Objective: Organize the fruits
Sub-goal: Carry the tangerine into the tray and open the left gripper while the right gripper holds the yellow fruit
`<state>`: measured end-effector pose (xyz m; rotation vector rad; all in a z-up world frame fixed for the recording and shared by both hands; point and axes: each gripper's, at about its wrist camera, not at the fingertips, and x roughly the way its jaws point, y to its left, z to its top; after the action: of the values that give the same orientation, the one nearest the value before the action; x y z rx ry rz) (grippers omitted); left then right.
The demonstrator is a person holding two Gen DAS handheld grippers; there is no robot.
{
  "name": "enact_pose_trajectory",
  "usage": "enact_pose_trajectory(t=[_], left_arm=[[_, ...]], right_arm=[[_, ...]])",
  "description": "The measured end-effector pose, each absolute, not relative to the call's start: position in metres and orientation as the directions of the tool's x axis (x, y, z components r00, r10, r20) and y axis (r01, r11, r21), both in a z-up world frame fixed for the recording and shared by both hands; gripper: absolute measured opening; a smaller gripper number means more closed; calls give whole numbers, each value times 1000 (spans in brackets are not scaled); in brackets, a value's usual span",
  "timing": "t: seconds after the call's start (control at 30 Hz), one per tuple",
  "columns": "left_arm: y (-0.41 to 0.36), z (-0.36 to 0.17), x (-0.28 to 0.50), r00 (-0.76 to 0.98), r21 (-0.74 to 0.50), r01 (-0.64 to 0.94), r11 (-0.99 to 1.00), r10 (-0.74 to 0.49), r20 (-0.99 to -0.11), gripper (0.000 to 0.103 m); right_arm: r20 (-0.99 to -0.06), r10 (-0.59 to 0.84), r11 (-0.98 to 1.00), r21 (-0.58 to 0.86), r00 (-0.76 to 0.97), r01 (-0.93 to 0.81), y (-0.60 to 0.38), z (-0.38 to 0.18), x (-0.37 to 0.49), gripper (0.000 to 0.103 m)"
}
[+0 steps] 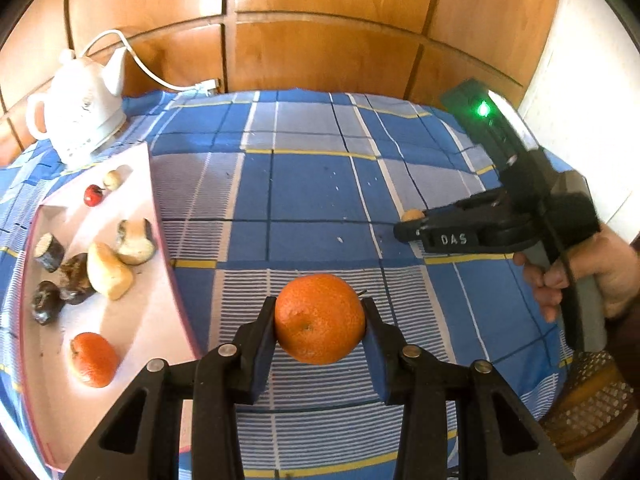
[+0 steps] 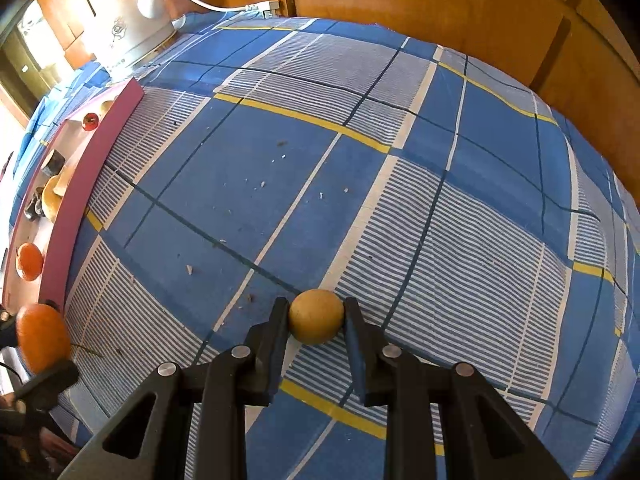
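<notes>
We have the left tongs point(image 1: 320, 316) clamped on a mandarin point(image 1: 319, 318), low in the middle of the left wrist frame and apparently clear of the checked cloth point(image 1: 312, 184) that covers the counter. The right tongs point(image 2: 316, 316) are clamped on a small tan round fruit point(image 2: 317, 316), low in the middle of the right wrist frame, close over the cloth. The pink tray point(image 1: 160, 216) lies along the left edge of both frames and already holds another mandarin point(image 1: 94, 360), a pale pear-like fruit point(image 1: 109, 270), a small red fruit point(image 1: 93, 195) and some dark pieces we cannot identify. To do this step well, we judge that we should carry the mandarin leftward high enough to clear the tray's raised wall, set it down on bare tray floor beside its twin, and part the tongs only once it rests. The grip should stay gentle, since round fruit rolls and the peel dents.
</notes>
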<state>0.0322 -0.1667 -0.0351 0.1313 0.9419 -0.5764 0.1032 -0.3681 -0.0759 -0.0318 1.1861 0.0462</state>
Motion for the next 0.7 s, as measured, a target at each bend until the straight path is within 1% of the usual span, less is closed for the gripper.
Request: enact_pose_trajectory(t=[0.33, 0.7], left_arm=[[-149, -16, 29, 477, -160, 490, 857, -417, -774, 40], [-129, -14, 35, 487, -183, 445, 877, -408, -772, 40]], right_arm=[[-920, -1, 997, -32, 391, -73, -356, -79, 99, 28], [-916, -10, 994, -51, 402, -92, -351, -77, 94, 28]])
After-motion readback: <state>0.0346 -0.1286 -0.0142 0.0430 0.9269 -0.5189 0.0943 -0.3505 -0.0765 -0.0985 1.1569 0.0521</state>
